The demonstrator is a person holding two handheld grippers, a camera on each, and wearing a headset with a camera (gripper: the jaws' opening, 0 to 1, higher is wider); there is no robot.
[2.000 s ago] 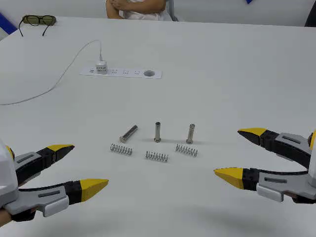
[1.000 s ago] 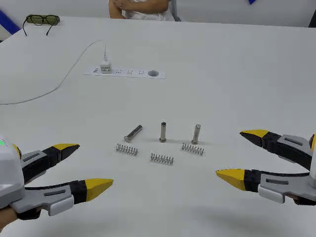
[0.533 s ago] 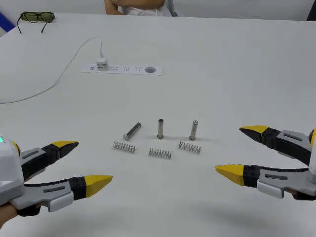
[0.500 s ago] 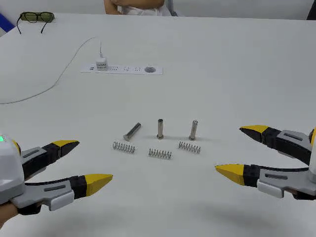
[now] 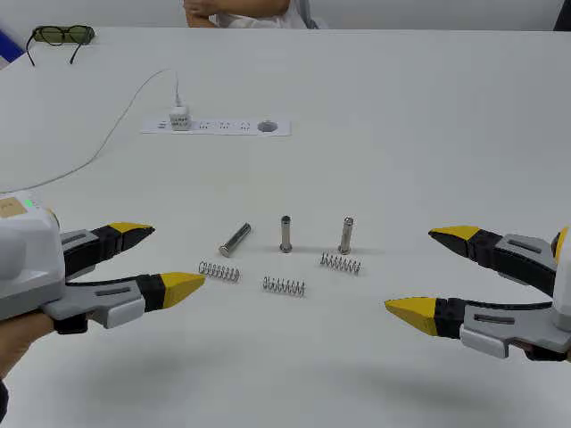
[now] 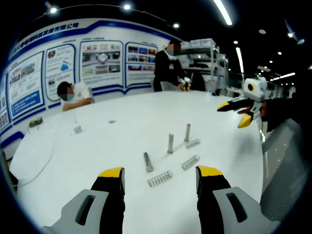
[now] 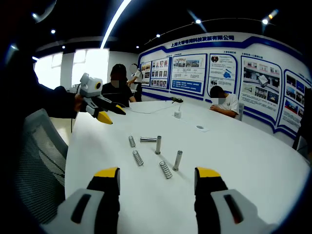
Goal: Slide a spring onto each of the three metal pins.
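Lower left, the left gripper (image 5: pixel 177 255) and lower right, the right gripper (image 5: pixel 409 270) were both jaws apart, empty; pins (image 5: pixel 285 234) and springs (image 5: pixel 283 285) lay mid-frame on the table (image 5: pixel 401 134).

White table (image 5: pixel 401 134) w/ 3 pins (image 5: pixel 285 234), 3 springs (image 5: pixel 284 285), power strip (image 5: pixel 219 127), glasses (image 5: pixel 58 36)

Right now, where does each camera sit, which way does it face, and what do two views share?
Head view: on the person's head, looking forward and down at the table; the left gripper, right gripper and a hand show low.
Left gripper view: on the left gripper, looking along its open jaws over the pins and springs toward the right gripper.
Right gripper view: on the right gripper, along its open jaws, facing the left gripper.
Shared: both gripper views see the pins, springs and the opposite gripper.
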